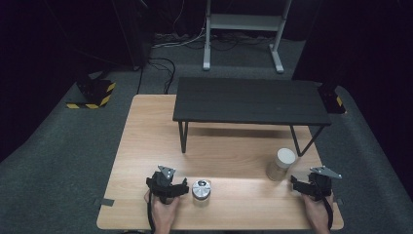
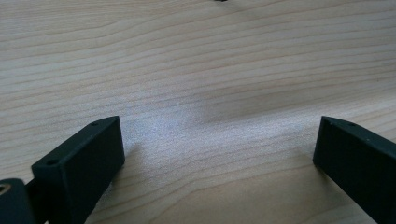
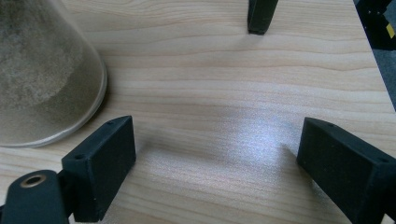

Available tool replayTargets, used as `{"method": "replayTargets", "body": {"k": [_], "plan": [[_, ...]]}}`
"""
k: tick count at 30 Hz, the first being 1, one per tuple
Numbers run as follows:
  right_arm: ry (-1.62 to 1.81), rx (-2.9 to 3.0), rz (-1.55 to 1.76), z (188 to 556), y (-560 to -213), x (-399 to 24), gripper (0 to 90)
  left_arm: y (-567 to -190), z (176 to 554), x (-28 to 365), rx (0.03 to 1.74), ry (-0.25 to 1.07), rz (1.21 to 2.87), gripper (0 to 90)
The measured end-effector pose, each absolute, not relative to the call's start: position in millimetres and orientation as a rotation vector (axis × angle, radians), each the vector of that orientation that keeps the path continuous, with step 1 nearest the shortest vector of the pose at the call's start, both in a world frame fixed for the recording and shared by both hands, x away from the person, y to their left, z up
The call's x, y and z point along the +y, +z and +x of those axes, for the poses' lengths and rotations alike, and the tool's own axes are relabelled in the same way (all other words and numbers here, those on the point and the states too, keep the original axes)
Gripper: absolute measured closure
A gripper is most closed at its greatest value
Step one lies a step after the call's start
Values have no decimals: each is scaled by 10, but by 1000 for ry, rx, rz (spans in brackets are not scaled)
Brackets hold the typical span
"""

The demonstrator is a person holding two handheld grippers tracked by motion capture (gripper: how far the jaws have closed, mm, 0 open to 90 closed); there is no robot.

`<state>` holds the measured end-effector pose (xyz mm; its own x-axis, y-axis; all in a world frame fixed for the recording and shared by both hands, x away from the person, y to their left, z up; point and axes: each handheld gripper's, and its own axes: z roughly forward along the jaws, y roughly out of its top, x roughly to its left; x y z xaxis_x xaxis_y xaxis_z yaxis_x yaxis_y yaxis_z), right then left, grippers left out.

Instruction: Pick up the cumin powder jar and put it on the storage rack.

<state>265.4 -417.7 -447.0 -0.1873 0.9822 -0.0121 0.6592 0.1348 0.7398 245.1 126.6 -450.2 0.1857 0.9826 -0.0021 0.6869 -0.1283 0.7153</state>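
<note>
From the high view, a light wooden desk (image 1: 146,141) stands on a grey floor. A small black shelf (image 1: 248,100) on thin legs stands at the far side of the desk. The left gripper (image 1: 168,183) sits near the front edge, held by a hand (image 1: 163,212). Just beside it, on its right, stands a small silver tin (image 1: 201,189); the two are close but do not touch. The right gripper (image 1: 311,184) is near the right front corner, held by the other hand (image 1: 319,214). A jar (image 1: 281,164) with a pale lid stands upright just beside it, a little farther back and to its left.

In the left gripper view, the left gripper (image 2: 217,154) has its two black jaws spread wide. Bare wood lies between them, and they pinch nothing.

In the right gripper view, the right gripper (image 3: 217,158) is also spread wide over bare wood and pinches nothing. The jar (image 3: 44,74) stands just past the jaw at the picture's left, with sandy powder inside it. One black leg (image 3: 261,16) of the shelf stands farther back.
</note>
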Motion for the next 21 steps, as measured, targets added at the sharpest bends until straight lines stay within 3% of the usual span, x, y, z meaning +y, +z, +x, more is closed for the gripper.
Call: {"method": "replayTargets", "body": {"k": [21], "plan": [[825,1907,1588,2666,-4461,-4168,82,-4487,2461,1279,1549,642,1904,4]]}}
